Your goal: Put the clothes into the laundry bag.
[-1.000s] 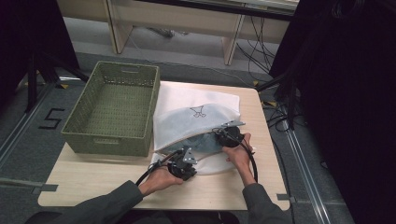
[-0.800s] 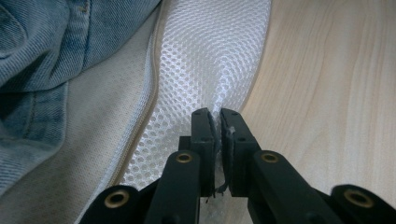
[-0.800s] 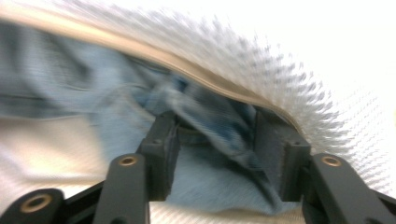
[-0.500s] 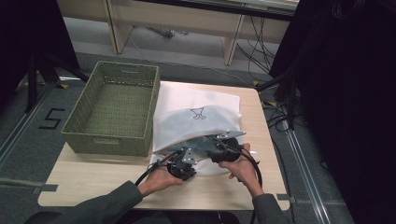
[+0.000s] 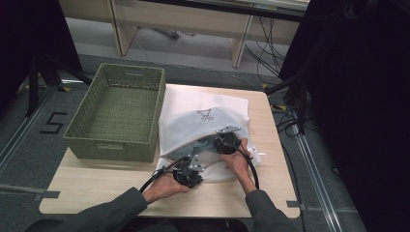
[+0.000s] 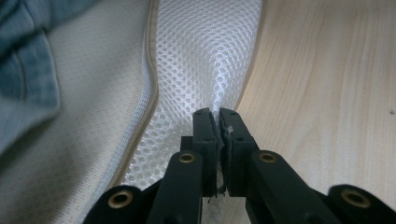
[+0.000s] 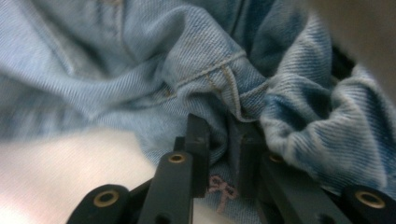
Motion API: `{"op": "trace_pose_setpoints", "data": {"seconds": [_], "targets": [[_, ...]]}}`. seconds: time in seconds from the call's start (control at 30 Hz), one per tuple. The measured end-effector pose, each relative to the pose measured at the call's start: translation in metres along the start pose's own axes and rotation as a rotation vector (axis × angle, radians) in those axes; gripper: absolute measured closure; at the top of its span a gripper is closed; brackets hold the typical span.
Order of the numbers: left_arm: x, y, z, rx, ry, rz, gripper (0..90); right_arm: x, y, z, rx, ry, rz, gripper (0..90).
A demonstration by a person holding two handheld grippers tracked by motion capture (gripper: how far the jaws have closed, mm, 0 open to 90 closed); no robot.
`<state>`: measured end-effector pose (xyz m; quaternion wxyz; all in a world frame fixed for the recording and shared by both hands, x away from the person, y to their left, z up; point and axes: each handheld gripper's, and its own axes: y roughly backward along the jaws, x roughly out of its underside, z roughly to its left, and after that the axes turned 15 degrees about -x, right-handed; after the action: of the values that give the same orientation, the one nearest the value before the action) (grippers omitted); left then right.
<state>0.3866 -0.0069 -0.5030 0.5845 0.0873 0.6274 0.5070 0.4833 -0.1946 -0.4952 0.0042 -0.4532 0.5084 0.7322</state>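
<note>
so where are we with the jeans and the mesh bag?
Underway. Left gripper is clamped on the white mesh bag edge, holding it at the opening. Right gripper, jaws just closing, pinches a fold of the denim jeans inside the bag mouth. The green basket stands with nothing in it.

Grey floor (image 5: pixel 29 145), pale desk (image 5: pixel 193 19) behind — dark curtains (image 5: pixel 358 96), seemingly.

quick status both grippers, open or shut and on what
left gripper: shut on the white mesh bag edge.
right gripper: jaws just closing, pinching the denim garment fold.
</note>
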Motion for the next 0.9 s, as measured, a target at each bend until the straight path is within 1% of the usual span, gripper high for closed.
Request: {"op": "trace_pose_setpoints", "data": {"seconds": [0.03, 0.07, 0.1, 0.13, 0.17, 0.2, 0.23, 0.27, 0.3, 0.33, 0.37, 0.4, 0.43, 0.47, 0.5, 0.53, 0.57, 0.6, 0.63, 0.67, 0.7, 0.73, 0.77, 0.8, 0.83, 0.87, 0.9], "targets": [[0.000, 0.000, 0.000, 0.003, 0.001, 0.001, 85.0, -0.002, -0.002, -0.004, 0.015, -0.008, -0.013, 81.1], [0.000, 0.000, 0.000, 0.003, 0.002, 0.001, 85.0, -0.004, -0.005, -0.009, 0.031, -0.016, -0.011, 81.1], [0.000, 0.000, 0.000, 0.004, 0.011, 0.001, 85.0, -0.004, -0.007, -0.011, 0.039, -0.015, -0.023, 81.0], [0.000, 0.000, 0.000, 0.004, 0.012, 0.001, 84.9, -0.006, -0.007, -0.012, 0.030, -0.050, -0.023, 80.7], [0.000, 0.000, 0.000, 0.004, 0.016, 0.002, 84.7, -0.006, -0.007, -0.011, 0.029, -0.043, -0.026, 79.9], [0.000, 0.000, 0.000, 0.004, 0.016, 0.001, 84.2, -0.006, -0.005, -0.012, 0.022, -0.022, -0.022, 78.1], [0.000, 0.000, 0.000, 0.005, 0.015, -0.001, 83.6, -0.005, -0.004, -0.010, 0.014, -0.032, -0.030, 74.9], [0.001, 0.000, 0.000, 0.007, 0.014, -0.001, 82.5, -0.005, 0.000, -0.009, -0.019, -0.049, -0.021, 69.9], [0.001, 0.000, -0.001, 0.015, 0.028, -0.004, 81.4, -0.005, 0.004, -0.006, -0.033, -0.078, -0.026, 66.7], [0.001, 0.002, 0.000, 0.019, 0.016, -0.013, 80.4, -0.004, 0.009, -0.003, -0.052, -0.086, -0.024, 63.0], [0.001, 0.004, 0.001, 0.018, 0.021, -0.011, 78.8, -0.002, 0.014, -0.001, -0.054, -0.072, -0.030, 58.4], [0.002, 0.008, 0.001, 0.022, 0.038, -0.019, 77.9, 0.000, 0.020, 0.003, -0.062, -0.064, -0.022, 56.1], [0.002, 0.014, 0.003, 0.030, 0.043, -0.024, 76.4, 0.001, 0.026, 0.007, -0.064, -0.049, -0.030, 54.4], [0.004, 0.020, 0.006, 0.032, 0.045, -0.021, 74.1, 0.001, 0.032, 0.013, -0.081, -0.076, -0.037, 52.9], [0.006, 0.026, 0.008, 0.026, 0.057, -0.035, 71.7, 0.001, 0.038, 0.016, -0.092, -0.070, -0.049, 51.7], [0.010, 0.033, 0.012, 0.022, 0.062, -0.025, 69.3, 0.002, 0.041, 0.019, -0.094, -0.044, -0.076, 51.0], [0.013, 0.037, 0.014, 0.015, 0.062, -0.034, 66.9, 0.001, 0.046, 0.025, -0.112, -0.046, -0.078, 50.3], [0.019, 0.043, 0.017, 0.009, 0.074, -0.027, 65.9, 0.000, 0.049, 0.030, -0.129, -0.064, -0.087, 49.6], [0.025, 0.046, 0.019, -0.003, 0.083, -0.025, 64.1, -0.001, 0.050, 0.036, -0.144, -0.032, -0.114, 49.0], [0.028, 0.046, 0.019, -0.012, 0.120, -0.036, 62.9, -0.002, 0.049, 0.039, -0.157, 0.016, -0.131, 48.7], [0.033, 0.049, 0.024, -0.020, 0.074, -0.010, 61.3, -0.003, 0.048, 0.044, -0.172, 0.031, -0.141, 48.5], [0.035, 0.046, 0.022, -0.028, 0.137, -0.025, 59.9, -0.005, 0.044, 0.051, -0.197, 0.037, -0.146, 47.8], [0.036, 0.045, 0.024, -0.027, 0.131, -0.021, 58.9, -0.007, 0.043, 0.055, -0.216, 0.030, -0.136, 47.4], [0.037, 0.042, 0.026, -0.016, 0.116, 0.001, 58.5, -0.008, 0.038, 0.058, -0.230, 0.038, -0.133, 47.1], [0.036, 0.040, 0.026, -0.022, 0.090, 0.007, 58.6, -0.010, 0.031, 0.063, -0.239, 0.039, -0.133, 46.8], [0.037, 0.037, 0.025, -0.015, 0.084, 0.021, 58.9, -0.011, 0.024, 0.067, -0.248, 0.033, -0.124, 46.6], [0.038, 0.033, 0.024, -0.009, 0.068, 0.033, 60.6, -0.013, 0.018, 0.070, -0.257, 0.039, -0.119, 46.6]]}}
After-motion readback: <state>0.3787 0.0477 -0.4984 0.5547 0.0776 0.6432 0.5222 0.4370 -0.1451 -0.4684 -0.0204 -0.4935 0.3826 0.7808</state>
